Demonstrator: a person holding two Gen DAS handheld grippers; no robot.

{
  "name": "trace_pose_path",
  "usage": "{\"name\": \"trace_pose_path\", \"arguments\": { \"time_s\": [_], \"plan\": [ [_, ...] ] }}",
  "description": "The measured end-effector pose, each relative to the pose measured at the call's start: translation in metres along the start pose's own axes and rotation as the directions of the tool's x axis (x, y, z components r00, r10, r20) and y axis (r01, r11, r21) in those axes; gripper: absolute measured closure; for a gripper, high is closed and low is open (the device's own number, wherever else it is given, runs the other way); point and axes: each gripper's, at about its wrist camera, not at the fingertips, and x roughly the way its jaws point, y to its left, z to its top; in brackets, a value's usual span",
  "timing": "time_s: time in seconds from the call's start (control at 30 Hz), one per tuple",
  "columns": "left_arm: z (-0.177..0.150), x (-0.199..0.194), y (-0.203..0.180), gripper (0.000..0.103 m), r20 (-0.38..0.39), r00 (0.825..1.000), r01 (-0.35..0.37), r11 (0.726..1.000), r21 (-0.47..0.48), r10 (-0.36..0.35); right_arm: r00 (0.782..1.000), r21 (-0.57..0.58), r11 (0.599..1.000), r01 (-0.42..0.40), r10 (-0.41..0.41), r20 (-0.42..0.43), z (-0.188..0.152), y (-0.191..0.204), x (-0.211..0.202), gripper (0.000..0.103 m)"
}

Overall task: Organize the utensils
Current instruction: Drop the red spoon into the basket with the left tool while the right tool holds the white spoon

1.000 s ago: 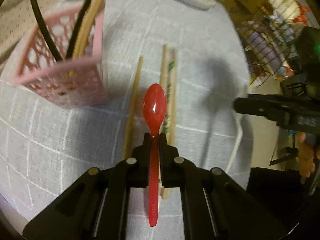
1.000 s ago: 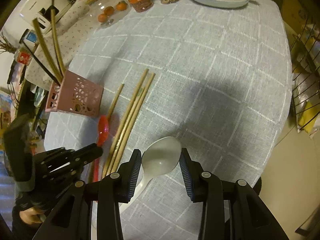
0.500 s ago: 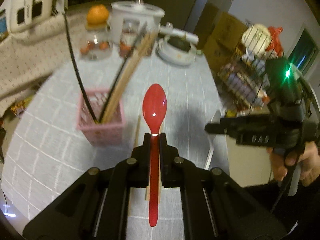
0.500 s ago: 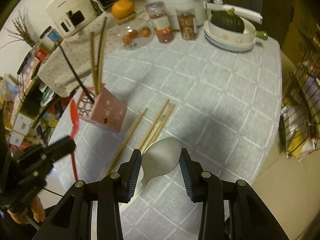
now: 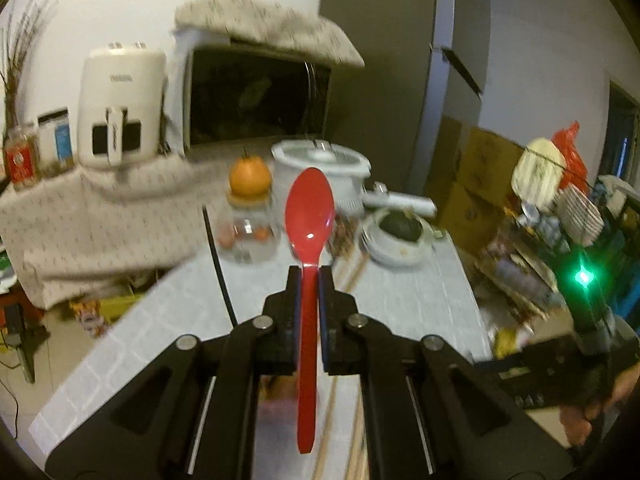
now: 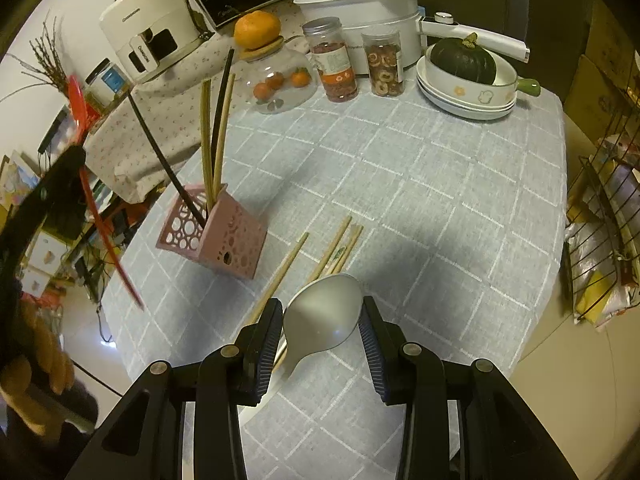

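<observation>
Holding a spoon in each of my tongs above the checked tablecloth (image 6: 420,184).
My left gripper (image 5: 309,276) pinches the red spoon (image 5: 309,216) left of the pink utensil basket (image 6: 224,236); my right gripper (image 6: 322,320) clamps the white spoon (image 6: 322,316) near the loose chopsticks (image 6: 332,248) beside that basket.

1. White walls (image 5: 120,4) and a dark grey panel (image 5: 380,80) back a dim kitchen.
2. A cloth-draped microwave (image 5: 256,100) sits behind the table's grey checked cloth (image 6: 420,184).
3. Cardboard boxes (image 5: 476,184) stand by a wire rack (image 6: 600,216).
</observation>
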Motion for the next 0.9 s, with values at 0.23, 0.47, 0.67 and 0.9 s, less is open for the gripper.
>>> {"name": "trace_pose_path", "arguments": {
  "time_s": [0.23, 0.47, 0.67, 0.9],
  "plan": [
    [-0.001, 0.024, 0.002, 0.094, 0.102, 0.990, -0.098, 0.995, 0.029, 0.095, 1.000, -0.004, 1.000, -0.002, 0.002, 0.013, 0.012, 0.007, 0.003, 0.063],
    [-0.020, 0.039, 0.009, 0.094, 0.125, 0.978, -0.179, 0.981, 0.069, 0.170, 1.000, -0.020, 1.000, 0.004, -0.004, 0.001, 0.019, 0.013, 0.012, 0.063],
    [-0.028, 0.045, 0.023, 0.094, 0.105, 0.977, -0.191, 0.981, 0.039, 0.186, 1.000, -0.019, 1.000, 0.013, -0.014, -0.001, 0.022, 0.014, 0.017, 0.063],
    [-0.030, 0.046, 0.027, 0.089, 0.056, 0.982, -0.181, 0.983, 0.016, 0.180, 0.999, -0.007, 1.000, 0.019, -0.019, 0.028, 0.025, 0.018, 0.014, 0.063]
  ]
}}
